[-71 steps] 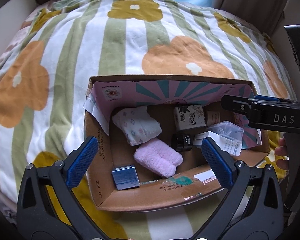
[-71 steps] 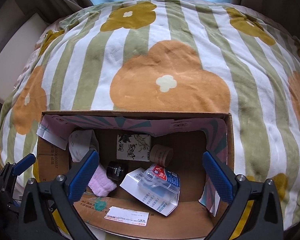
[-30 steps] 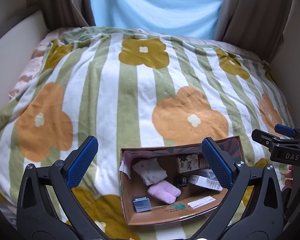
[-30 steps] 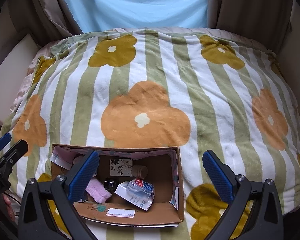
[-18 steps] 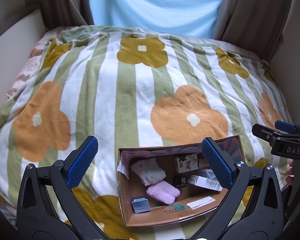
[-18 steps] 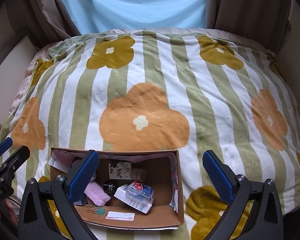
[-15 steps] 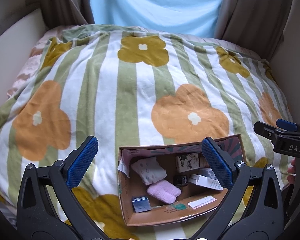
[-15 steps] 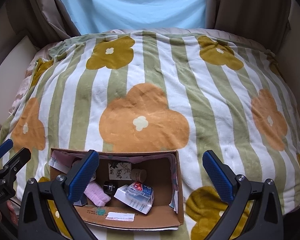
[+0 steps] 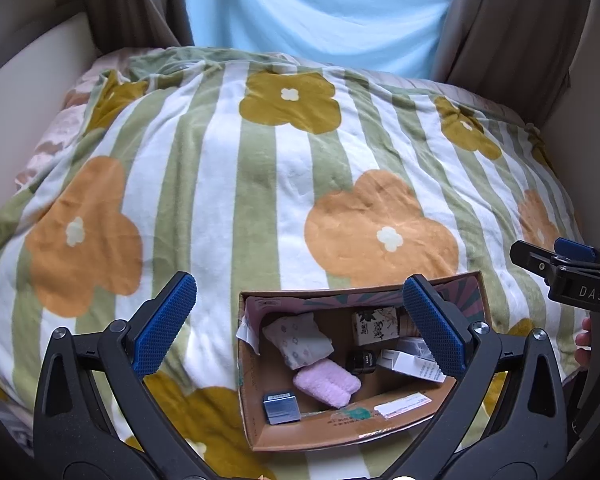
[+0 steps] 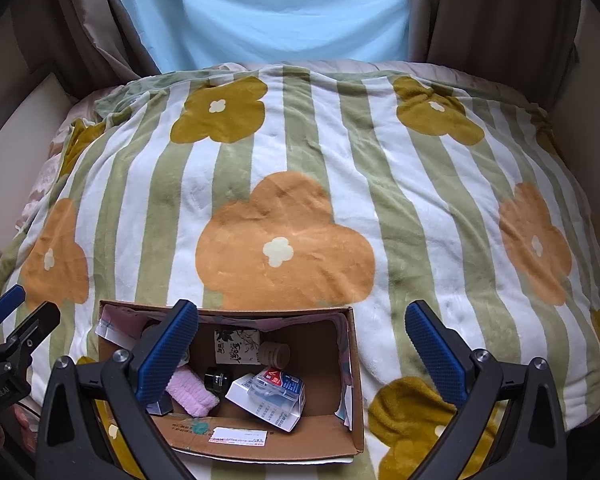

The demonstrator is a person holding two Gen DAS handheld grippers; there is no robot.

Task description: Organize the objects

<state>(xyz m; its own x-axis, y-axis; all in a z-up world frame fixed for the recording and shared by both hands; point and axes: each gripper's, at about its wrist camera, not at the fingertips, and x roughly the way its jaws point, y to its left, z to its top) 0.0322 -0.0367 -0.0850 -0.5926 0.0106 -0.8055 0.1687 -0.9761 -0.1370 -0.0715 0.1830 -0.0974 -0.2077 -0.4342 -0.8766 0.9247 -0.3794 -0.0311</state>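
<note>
On a bed spread with a green-and-white striped blanket printed with orange and mustard flowers, an open cardboard box sits at the near edge, holding the household items being sorted; inside it lie a white floral-print cloth bundle, a pink fuzzy roll just in front of the bundle, a small grey-blue box in the near left corner, a small black jar, a patterned black-and-white carton against the far wall, and a white labelled carton to the right; from the right wrist view a clear plastic case with a red-and-blue label rests on top of that white carton, and a tan cylinder lies beside the patterned carton. The left gripper hangs above the box with its blue-padded jaws spread wide and nothing between them; the right gripper is likewise held over the box, jaws wide apart and empty. Pale blue curtains flanked by brown drapes close off the far end of the bed.
</note>
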